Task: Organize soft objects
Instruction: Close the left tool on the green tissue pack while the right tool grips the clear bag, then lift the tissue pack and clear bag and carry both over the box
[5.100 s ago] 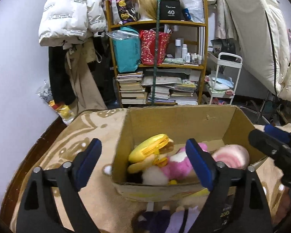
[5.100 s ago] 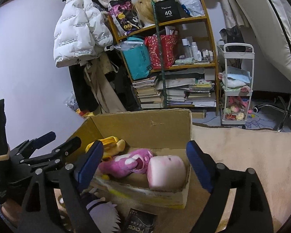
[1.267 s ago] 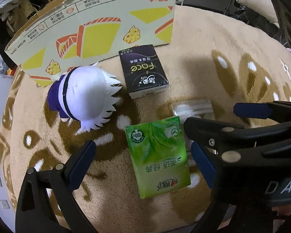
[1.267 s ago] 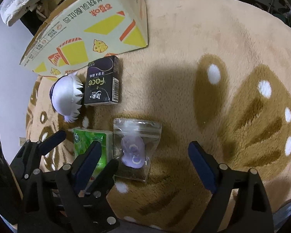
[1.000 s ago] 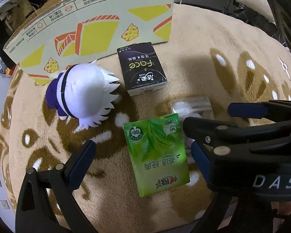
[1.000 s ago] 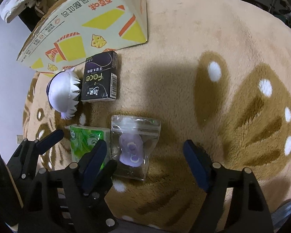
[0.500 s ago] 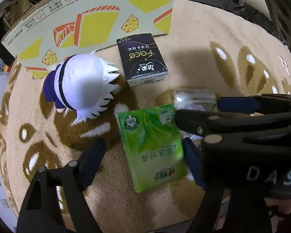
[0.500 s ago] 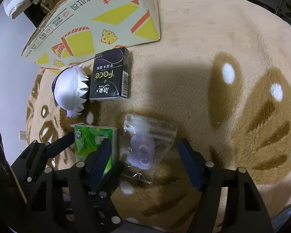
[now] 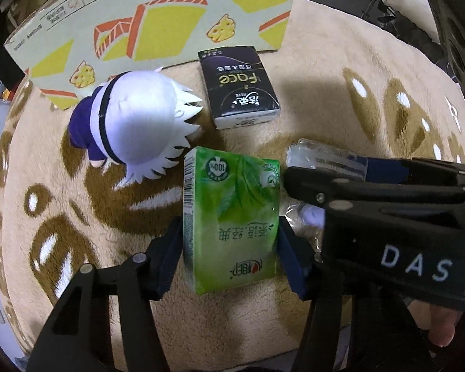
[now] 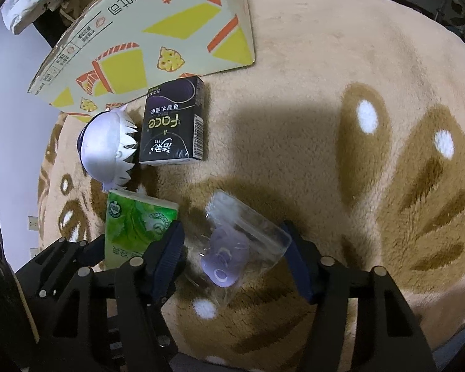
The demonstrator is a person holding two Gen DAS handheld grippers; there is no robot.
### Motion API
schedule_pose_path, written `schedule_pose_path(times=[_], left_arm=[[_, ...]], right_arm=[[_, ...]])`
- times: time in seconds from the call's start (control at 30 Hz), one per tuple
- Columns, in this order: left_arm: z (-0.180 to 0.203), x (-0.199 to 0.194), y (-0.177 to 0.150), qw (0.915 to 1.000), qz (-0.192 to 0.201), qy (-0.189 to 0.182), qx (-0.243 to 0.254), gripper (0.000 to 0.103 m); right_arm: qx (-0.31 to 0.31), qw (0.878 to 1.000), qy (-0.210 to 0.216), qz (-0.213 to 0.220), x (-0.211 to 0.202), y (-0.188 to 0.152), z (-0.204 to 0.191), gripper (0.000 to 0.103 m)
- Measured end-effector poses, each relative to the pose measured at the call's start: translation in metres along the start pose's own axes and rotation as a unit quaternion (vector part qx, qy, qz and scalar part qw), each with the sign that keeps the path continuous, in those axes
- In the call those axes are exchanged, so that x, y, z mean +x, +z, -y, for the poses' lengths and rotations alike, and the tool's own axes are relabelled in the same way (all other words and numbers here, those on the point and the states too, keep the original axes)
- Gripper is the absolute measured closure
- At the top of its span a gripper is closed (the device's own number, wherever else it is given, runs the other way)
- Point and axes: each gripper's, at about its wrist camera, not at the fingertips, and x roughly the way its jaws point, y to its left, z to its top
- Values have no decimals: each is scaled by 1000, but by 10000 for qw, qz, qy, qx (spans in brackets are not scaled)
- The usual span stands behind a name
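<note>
A green tissue pack [image 9: 232, 220] lies on the beige rug. My left gripper [image 9: 231, 257] is shut on its near end, both pads pressed to its sides; the pack also shows in the right wrist view [image 10: 136, 226]. My right gripper [image 10: 234, 259] has closed on a clear zip bag [image 10: 245, 241] holding a small purple toy, and the bag is crumpled between the pads. A white-haired plush doll [image 9: 136, 127] and a black tissue pack [image 9: 238, 86] lie farther off, in front of the cardboard box [image 9: 158, 21].
The box's printed side wall [image 10: 145, 46] stands at the far edge of the rug. The rug [image 10: 341, 124] stretches bare to the right. A dark floor edge and a wall with sockets show at the left.
Both grippers dropped toward the rug and closed: the left on the green tissue pack, the right on the clear bag, which is now crumpled and tilted.
</note>
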Motion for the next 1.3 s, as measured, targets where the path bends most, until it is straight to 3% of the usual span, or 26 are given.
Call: schedule_pose_path(times=[0.13,0.2,0.27,0.33,0.37,0.43,0.67,0.83,1.1,1.3], left_arm=[[3,-5,-2,10000,-13,72,63,46],[2,-5,-4,9999,-9,91,82,46],[1,-5,-6,9999,-7,72,70,47],[0,-3,-7,10000,-4,52,50,48],[0,-4,-8,10000,6,60,51,50],[1,-4,-10,9999,48,82,38,51],[-11,-25,-20,9987,362,285,-197,53],[-20,-55,-26,9932,959,529,-400,53],[-20,-97,-25,9728,1961,1072,-610,53],[-29,-123,-11,9533,2695,1153,-722,53]], right_arm=[[70,9999,112,-44,-1,-2,3,45],[94,9997,216,-94,-1,-4,4,51],[100,9993,319,-135,0,-5,3,68],[96,9986,497,-155,1,-7,2,75],[64,9982,581,-128,-1,-8,2,83],[-14,9981,611,24,-6,-8,-2,87],[-558,9923,352,1044,-40,-7,-21,89],[-844,9829,418,1581,-64,-5,-25,89],[-1111,9651,493,2321,-90,2,-37,89],[-1245,9482,401,2894,-105,6,-42,89]])
